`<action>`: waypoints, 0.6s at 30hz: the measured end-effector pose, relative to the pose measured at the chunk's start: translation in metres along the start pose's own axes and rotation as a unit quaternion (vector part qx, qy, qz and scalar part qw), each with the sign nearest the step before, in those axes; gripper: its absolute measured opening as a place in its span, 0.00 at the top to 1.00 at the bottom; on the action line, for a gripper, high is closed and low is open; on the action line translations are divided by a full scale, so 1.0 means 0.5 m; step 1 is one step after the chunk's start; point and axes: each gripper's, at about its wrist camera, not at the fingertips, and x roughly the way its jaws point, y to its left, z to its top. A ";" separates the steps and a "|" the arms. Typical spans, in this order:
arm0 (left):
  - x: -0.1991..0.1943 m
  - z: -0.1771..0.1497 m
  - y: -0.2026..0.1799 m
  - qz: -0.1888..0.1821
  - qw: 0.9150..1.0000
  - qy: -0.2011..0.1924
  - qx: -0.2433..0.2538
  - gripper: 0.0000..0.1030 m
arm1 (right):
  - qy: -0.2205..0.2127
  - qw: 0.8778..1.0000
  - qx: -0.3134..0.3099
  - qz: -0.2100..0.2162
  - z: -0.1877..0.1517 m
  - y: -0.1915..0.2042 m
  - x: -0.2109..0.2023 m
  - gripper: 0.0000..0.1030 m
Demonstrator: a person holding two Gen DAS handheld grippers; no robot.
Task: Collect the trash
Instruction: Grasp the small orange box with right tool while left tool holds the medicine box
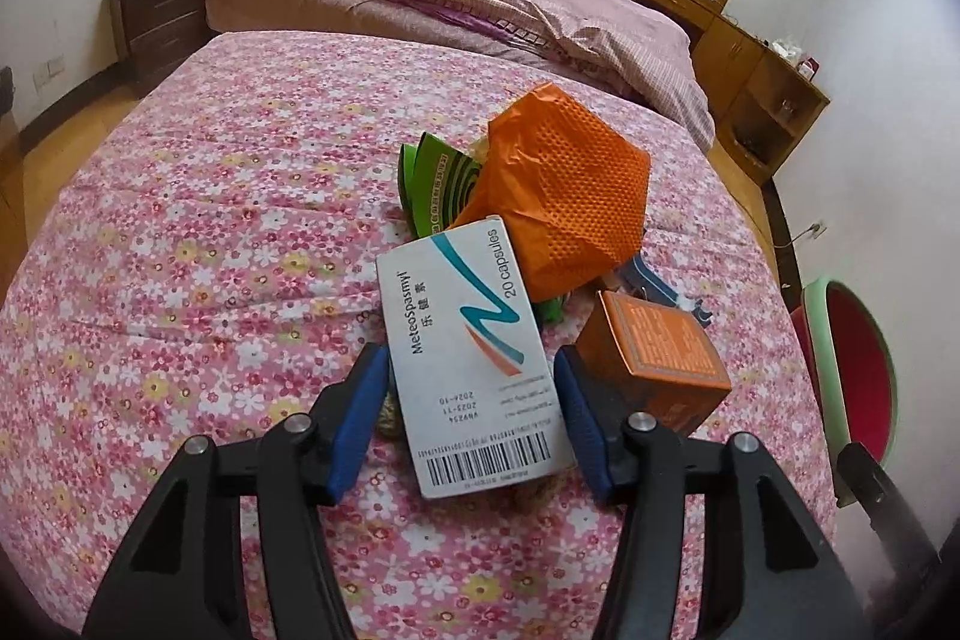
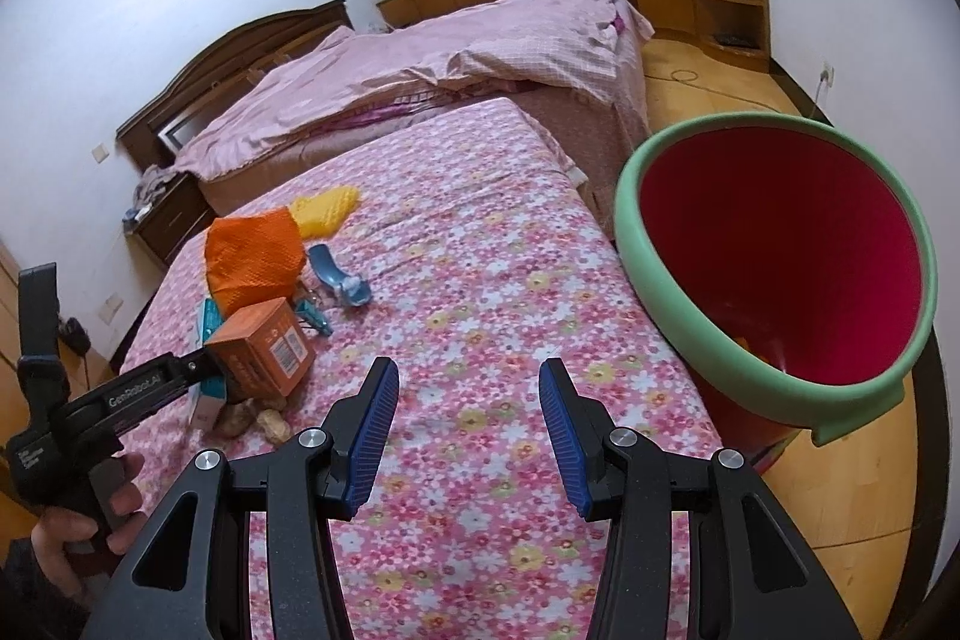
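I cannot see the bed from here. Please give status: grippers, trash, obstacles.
Left gripper open around white capsule box, fingers not pressing. Right gripper open, empty, over bedspread. Orange box crowds the left gripper's right finger. Bin beside bed.

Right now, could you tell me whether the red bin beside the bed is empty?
Not empty: the red bin has something yellowish at the bottom, seen through its green rim. What it is, or how much, cannot be told.

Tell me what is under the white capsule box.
Peanut shells peek out from under the white capsule box, which lies tilted over the floral bedspread. Whatever else lies beneath it is covered.
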 end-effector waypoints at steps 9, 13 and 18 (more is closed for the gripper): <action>0.015 0.004 0.016 0.035 0.999 -0.003 0.014 0.41 | 0.008 1.000 -0.008 0.001 -0.003 0.016 0.010 0.52; -0.002 0.006 0.036 0.000 1.000 -0.015 -0.002 0.49 | 0.014 1.000 -0.016 0.007 -0.002 0.032 0.020 0.52; -0.040 0.006 0.050 -0.025 0.999 -0.033 -0.010 0.49 | 0.016 0.999 -0.028 0.020 0.003 0.059 0.028 0.52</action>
